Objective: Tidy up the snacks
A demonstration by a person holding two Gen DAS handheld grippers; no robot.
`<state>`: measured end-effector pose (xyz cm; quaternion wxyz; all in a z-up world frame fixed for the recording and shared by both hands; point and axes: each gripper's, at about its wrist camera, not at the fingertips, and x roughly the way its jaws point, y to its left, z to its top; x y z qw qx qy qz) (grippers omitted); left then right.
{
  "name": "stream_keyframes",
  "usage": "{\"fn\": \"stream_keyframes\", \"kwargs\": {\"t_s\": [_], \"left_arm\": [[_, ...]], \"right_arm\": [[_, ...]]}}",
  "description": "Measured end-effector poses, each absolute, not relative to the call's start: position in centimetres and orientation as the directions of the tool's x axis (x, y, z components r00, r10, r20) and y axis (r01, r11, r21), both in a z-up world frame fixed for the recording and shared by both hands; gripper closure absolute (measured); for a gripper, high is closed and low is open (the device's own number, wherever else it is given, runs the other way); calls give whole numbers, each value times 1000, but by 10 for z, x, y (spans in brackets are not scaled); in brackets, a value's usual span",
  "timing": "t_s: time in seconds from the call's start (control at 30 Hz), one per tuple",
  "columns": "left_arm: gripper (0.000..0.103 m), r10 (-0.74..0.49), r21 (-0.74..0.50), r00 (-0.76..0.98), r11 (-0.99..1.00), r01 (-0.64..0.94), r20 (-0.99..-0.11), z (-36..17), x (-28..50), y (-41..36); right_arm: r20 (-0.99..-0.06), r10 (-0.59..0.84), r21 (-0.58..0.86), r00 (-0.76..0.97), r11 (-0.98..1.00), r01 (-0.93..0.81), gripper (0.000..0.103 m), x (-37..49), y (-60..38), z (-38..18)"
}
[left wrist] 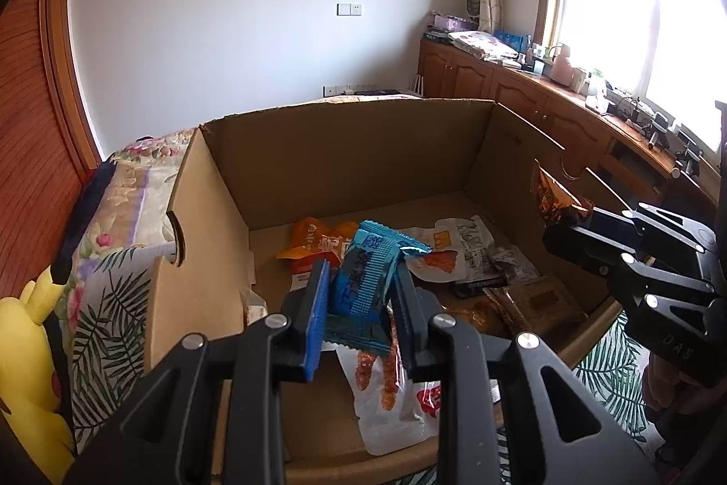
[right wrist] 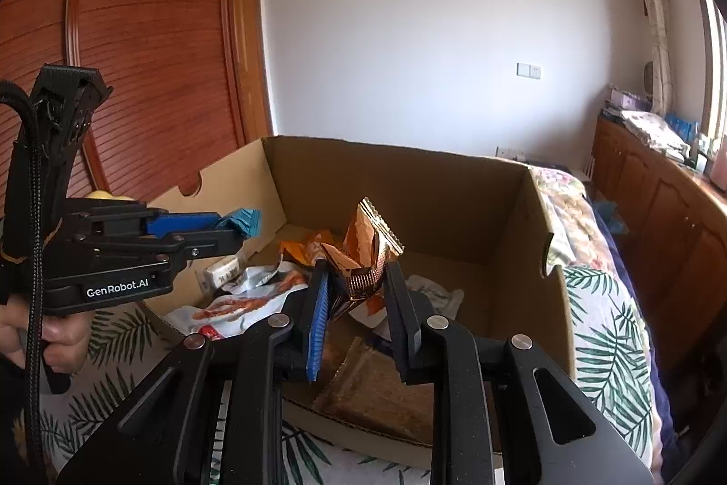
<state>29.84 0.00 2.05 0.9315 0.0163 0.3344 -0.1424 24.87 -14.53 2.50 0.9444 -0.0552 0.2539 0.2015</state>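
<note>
My left gripper (left wrist: 361,285) is shut on a blue snack packet (left wrist: 368,280) and holds it above the open cardboard box (left wrist: 341,148). My right gripper (right wrist: 356,280) is shut on a copper-orange foil snack packet (right wrist: 368,253) above the same box (right wrist: 409,185). Each gripper shows in the other's view: the right one with its foil packet (left wrist: 556,196) at the right, the left one with the blue packet (right wrist: 245,222) at the left. Several snack packets lie on the box floor, among them an orange one (left wrist: 318,244) and a clear one with red strips (left wrist: 386,389).
The box stands on a bed with a leaf-and-flower cover (right wrist: 604,303). A yellow plush toy (left wrist: 32,376) lies to the left of the box. A wooden cabinet (left wrist: 522,94) with clutter runs under the window at the right. A wooden wardrobe (right wrist: 150,30) stands at the left.
</note>
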Motion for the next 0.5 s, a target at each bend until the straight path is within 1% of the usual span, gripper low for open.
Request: {"fn": "stream_keyframes", "kwargs": {"t_s": [0.07, 0.13, 0.23, 0.5], "left_arm": [[76, -258, -71, 737, 959, 276, -625, 20, 299, 0], [69, -257, -76, 739, 960, 270, -623, 20, 299, 0], [66, -255, -74, 744, 961, 268, -618, 19, 296, 0], [65, -246, -64, 753, 963, 262, -611, 25, 278, -3]], "right_arm": [[-506, 345, -8, 790, 914, -405, 79, 251, -143, 24], [-508, 333, -12, 795, 920, -393, 70, 252, -142, 23], [-509, 331, -14, 795, 920, -391, 70, 251, -140, 23], [-501, 329, -9, 800, 923, -385, 70, 237, -144, 27]]}}
